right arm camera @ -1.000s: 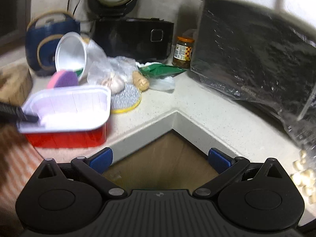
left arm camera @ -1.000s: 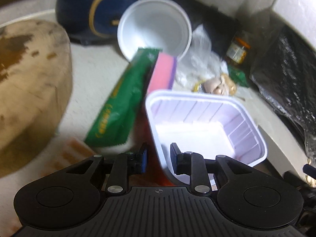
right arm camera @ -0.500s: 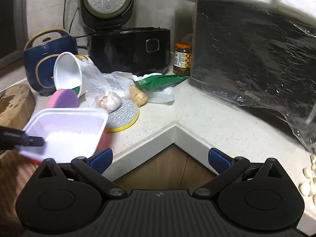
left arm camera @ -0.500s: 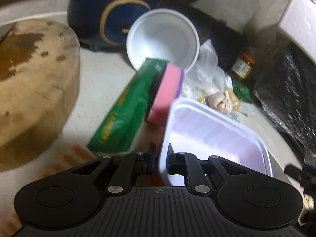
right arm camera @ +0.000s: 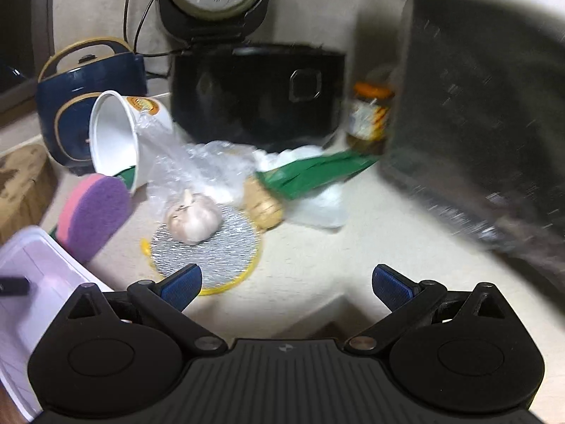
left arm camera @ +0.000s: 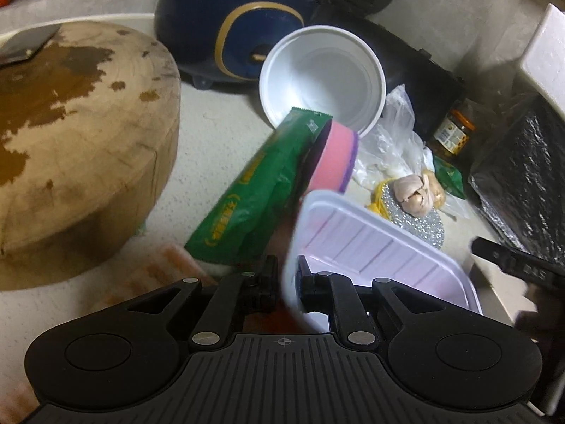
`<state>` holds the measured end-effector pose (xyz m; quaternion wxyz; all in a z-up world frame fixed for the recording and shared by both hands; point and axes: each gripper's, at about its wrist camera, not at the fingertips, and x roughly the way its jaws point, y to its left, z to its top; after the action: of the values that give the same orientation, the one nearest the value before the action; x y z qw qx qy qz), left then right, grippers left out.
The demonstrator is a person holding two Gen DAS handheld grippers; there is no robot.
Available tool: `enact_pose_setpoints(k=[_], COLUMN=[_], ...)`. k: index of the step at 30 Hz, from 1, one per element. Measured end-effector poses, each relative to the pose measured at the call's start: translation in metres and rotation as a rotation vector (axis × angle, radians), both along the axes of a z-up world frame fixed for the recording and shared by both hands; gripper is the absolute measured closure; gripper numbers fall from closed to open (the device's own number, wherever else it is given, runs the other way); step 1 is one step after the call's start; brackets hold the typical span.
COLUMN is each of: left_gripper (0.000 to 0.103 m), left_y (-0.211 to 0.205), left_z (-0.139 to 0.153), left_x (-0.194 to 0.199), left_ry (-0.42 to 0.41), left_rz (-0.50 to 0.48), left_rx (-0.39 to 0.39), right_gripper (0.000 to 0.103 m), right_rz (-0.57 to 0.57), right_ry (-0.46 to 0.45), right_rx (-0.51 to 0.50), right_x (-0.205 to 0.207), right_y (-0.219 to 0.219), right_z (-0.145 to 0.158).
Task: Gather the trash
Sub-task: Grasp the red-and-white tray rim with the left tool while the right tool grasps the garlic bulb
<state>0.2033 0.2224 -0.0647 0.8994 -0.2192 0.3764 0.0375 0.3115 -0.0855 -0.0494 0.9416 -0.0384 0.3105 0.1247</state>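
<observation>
My left gripper (left arm camera: 286, 275) is shut on the near rim of a white plastic tray (left arm camera: 370, 247) and holds it lifted and tilted; the tray also shows at the left edge of the right wrist view (right arm camera: 31, 282). Beyond it lie a green wrapper (left arm camera: 254, 190), a pink and purple sponge (left arm camera: 332, 162) and a tipped white paper cup (left arm camera: 321, 74). My right gripper (right arm camera: 286, 284) is open and empty above the counter corner, in front of a garlic bulb (right arm camera: 192, 219) on a silver scrubber pad (right arm camera: 219, 254). Clear plastic bags (right arm camera: 197, 166) and another green wrapper (right arm camera: 317, 173) lie behind.
A round wooden chopping block (left arm camera: 70, 141) stands at the left. A blue kettle (right arm camera: 84, 81), a black rice cooker (right arm camera: 257, 92) with its lid up and a jar (right arm camera: 369, 120) stand at the back. A foil-wrapped black box (right arm camera: 487, 123) fills the right.
My left gripper has closed on the tray rim and lifted it off the red container. My right gripper has moved forward over the counter toward the garlic and scrubber.
</observation>
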Motion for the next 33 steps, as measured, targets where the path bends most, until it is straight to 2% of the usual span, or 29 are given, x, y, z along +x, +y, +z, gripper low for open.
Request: enact_pose_setpoints(k=[4,8,14,16,19,26,33], left_gripper=[0.086,0.084,0.084,0.084,0.084,0.089,0.089], left_y=[0.002,-0.001,-0.001,-0.001,0.0,0.004,0.009], left_z=[-0.004,-0.003,-0.005,-0.006,-0.007,-0.009,0.007], left_x=[0.003,0.005,0.005,0.005,0.008,0.016,0.021], left_ry=[0.025,0.042,0.057,0.063,0.064,0.065,-0.034], left_rz=[0.001,-0.01,-0.013,-0.02,-0.026,0.013,0.051], left_rx=[-0.034,-0.029,-0.034,-0.033,-0.033,-0.061,-0.023], right_gripper=[0.0,0.001,0.023,0.034,0.045,0.045,0.045], right_rz=[0.048,0.135,0.237,0.256,0.277,0.267,0.256], right_ry=[0.007,0.009,0.045,0.072,0.126,0.112,0.048], right_rx=[0.016,0.012,0.079,0.071,0.048,0.077,0.116], right_x=[0.016,0.035,0.071,0.082,0.092,0.081,0.049], right_y=[0.011,0.029,0.055,0.065,0.077,0.065,0.044], right_z=[-0.008,-0.008,-0.001,-0.007,-0.018,-0.006,0.023])
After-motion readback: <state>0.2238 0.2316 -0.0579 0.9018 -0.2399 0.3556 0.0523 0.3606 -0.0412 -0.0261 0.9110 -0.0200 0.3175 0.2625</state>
